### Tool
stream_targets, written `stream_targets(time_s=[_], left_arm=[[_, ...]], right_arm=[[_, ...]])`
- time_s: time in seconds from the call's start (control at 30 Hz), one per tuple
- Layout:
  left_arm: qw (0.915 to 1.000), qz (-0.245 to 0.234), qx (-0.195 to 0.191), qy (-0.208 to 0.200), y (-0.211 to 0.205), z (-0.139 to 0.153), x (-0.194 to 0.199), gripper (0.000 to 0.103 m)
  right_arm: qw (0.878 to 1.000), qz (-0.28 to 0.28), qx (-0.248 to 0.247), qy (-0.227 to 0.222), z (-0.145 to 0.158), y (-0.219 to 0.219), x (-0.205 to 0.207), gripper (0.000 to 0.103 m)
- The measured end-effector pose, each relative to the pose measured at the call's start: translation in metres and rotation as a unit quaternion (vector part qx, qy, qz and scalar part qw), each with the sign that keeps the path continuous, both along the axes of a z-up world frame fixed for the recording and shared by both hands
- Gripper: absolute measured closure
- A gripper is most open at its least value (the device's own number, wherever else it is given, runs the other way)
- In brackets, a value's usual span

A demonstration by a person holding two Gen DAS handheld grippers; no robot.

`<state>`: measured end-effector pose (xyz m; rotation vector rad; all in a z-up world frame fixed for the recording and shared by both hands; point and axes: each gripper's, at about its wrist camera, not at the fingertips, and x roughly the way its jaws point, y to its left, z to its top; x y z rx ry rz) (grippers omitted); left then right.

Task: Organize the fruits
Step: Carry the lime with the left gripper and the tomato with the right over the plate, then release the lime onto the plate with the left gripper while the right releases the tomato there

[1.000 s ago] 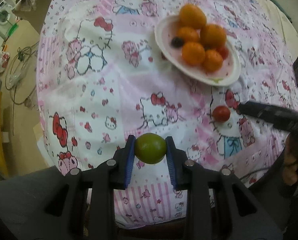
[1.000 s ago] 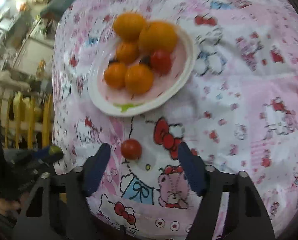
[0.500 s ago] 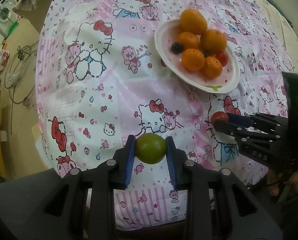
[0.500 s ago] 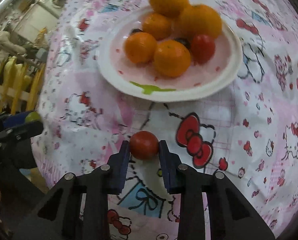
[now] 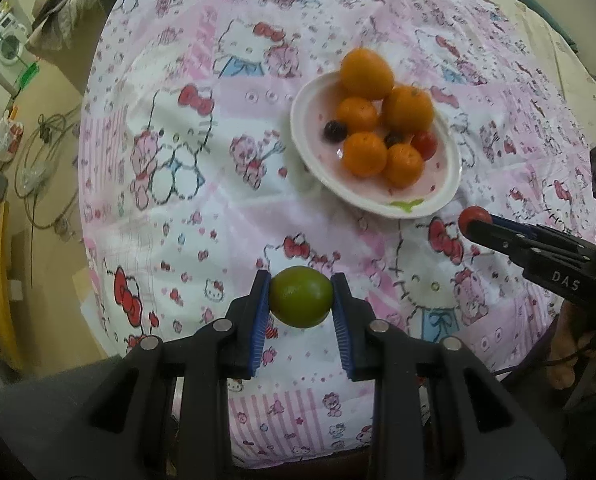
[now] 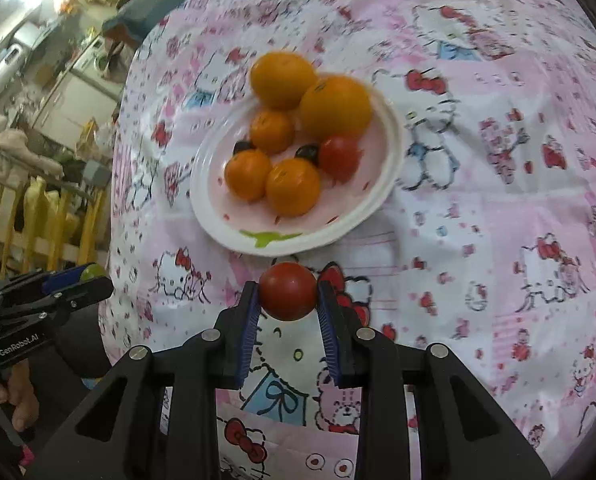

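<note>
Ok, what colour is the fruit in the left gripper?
Green, clearest in the left wrist view.

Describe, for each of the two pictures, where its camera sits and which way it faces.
Left wrist: on the left claw, facing steeply down at the green lime it grips; fingers of the other hand show at right.
Right wrist: on the right claw, angled down at its red tomato; a hand lower left.
Shared: the plate of oranges.

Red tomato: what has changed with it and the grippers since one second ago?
The right gripper closed on the tomato, which lay on the cloth, and lifted it. The left gripper still holds the lime. The plate is unchanged.
</note>
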<state>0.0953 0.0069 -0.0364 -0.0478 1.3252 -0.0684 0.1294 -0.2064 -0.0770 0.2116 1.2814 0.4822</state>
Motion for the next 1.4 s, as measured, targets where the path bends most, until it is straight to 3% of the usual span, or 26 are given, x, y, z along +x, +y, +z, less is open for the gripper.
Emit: stream_targets(time_s=[0.53,0.77,0.97,1.4], left_arm=[[0.998,-0.026,-0.003,-0.058,-0.03,0.034,0.057,0.077],[0.9969,-0.047,0.003,-0.063,-0.042,0.033,0.077,0.077],[0.9978,-0.046,-0.011,-0.046,-0.044,0.018,0.092,0.077],[0.997,-0.045,-0.056,0.03,-0.051,-0.047,0.112,0.077]], right_arm=[[0.992,-0.091,0.041,-0.08,0.055,-0.061,0.022,0.072],[0.988,-0.102,0.072,-0.088,0.059,-0.07,0.047,0.072],[0.989,-0.097,0.097,-0.05,0.042,-0.069,0.067,0.072],[0.997,-0.055,0.048,0.026,-0.016,-0.038,0.106,0.072]])
